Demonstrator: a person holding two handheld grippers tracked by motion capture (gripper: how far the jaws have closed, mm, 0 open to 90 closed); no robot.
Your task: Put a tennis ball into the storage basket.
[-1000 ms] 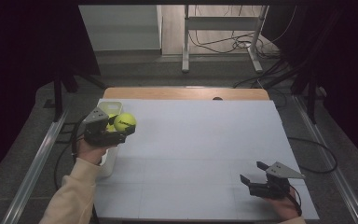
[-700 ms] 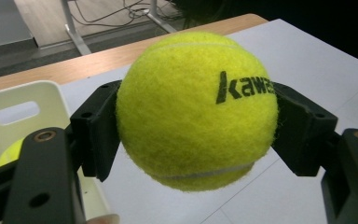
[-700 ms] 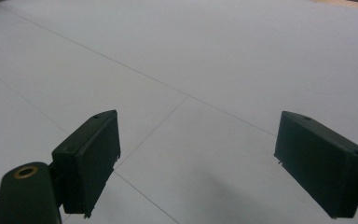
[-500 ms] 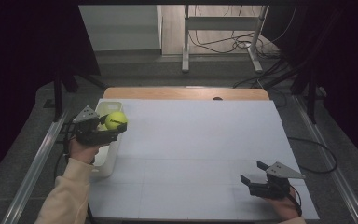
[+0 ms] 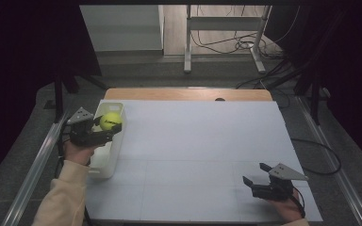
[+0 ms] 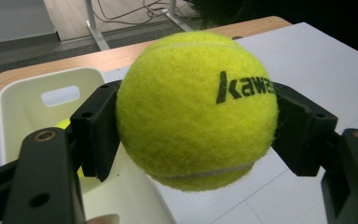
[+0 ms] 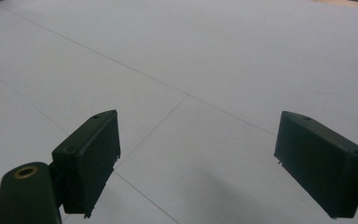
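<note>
Left gripper view: tennis ball (image 6: 196, 109) clamped between fingers (image 6: 95, 133)

We see a fuzzy yellow tennis ball (image 6: 196, 109) with black "kawa" lettering, lifted over the white bin (image 5: 104, 153) at the table's left edge; another yellow object lies inside.

Bin (image 5: 104, 162): white, open-topped, at the table's left edge; the one obstacle I see on the surface
Above bin: my left gripper (image 5: 104, 133) holds a tennis ball (image 5: 111, 121) there
Table (image 5: 198, 141): bare white sheet from bin to right edge; free passage
Right gripper (image 5: 254, 175): jaws apart near the front right corner; bare sheet ahead of them
</note>
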